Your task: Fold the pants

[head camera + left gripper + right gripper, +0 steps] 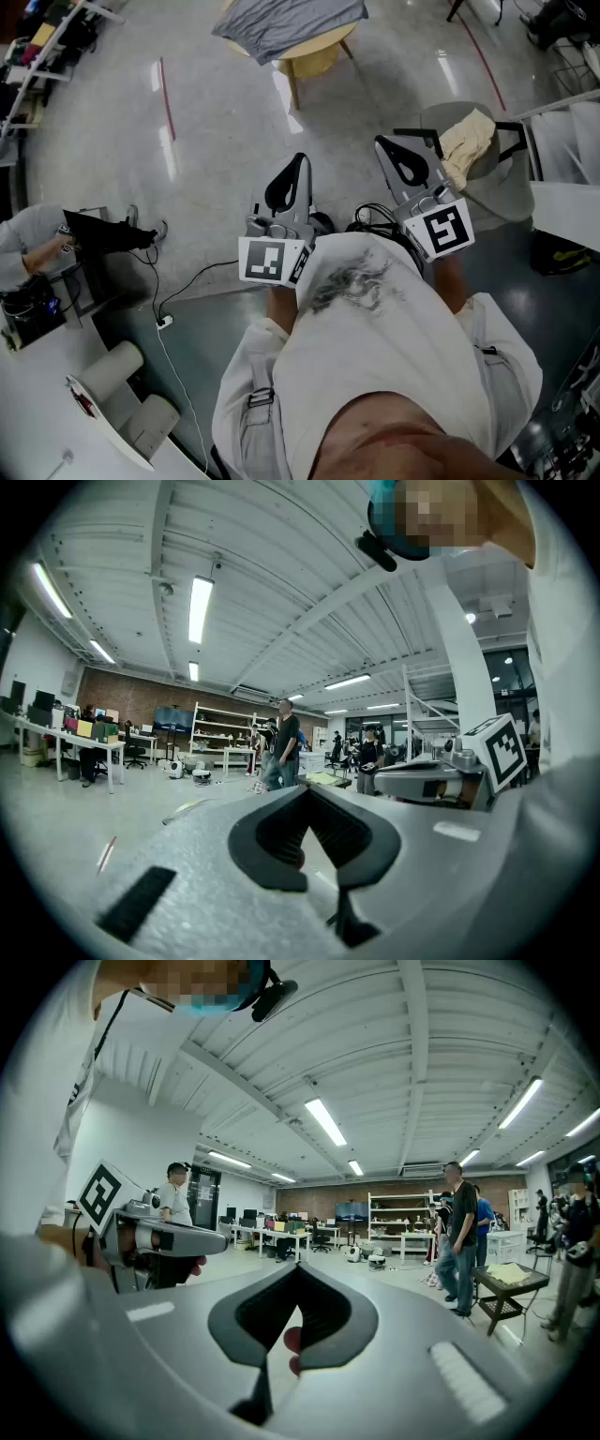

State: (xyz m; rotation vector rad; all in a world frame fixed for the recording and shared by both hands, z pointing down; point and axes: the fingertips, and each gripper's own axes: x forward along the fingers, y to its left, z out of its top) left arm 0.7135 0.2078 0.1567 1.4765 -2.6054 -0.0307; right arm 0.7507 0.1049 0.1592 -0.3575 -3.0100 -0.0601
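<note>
Your left gripper (296, 171) and right gripper (390, 154) have their fingers clenched on nothing. The grey cloth (286, 23) on the table (319, 58) at 12 o'clock is probably the pants: soft, light, floppy. Pinch the waistband corners.

Big open workshop: glossy grey floor (216, 122) w/ red tape lines (167, 98), brick back wall (122, 691), white beamed ceiling (450, 1044) w/ strip lights (200, 607), white shelving (398, 1215) at back, desks (80, 747) along left side
</note>
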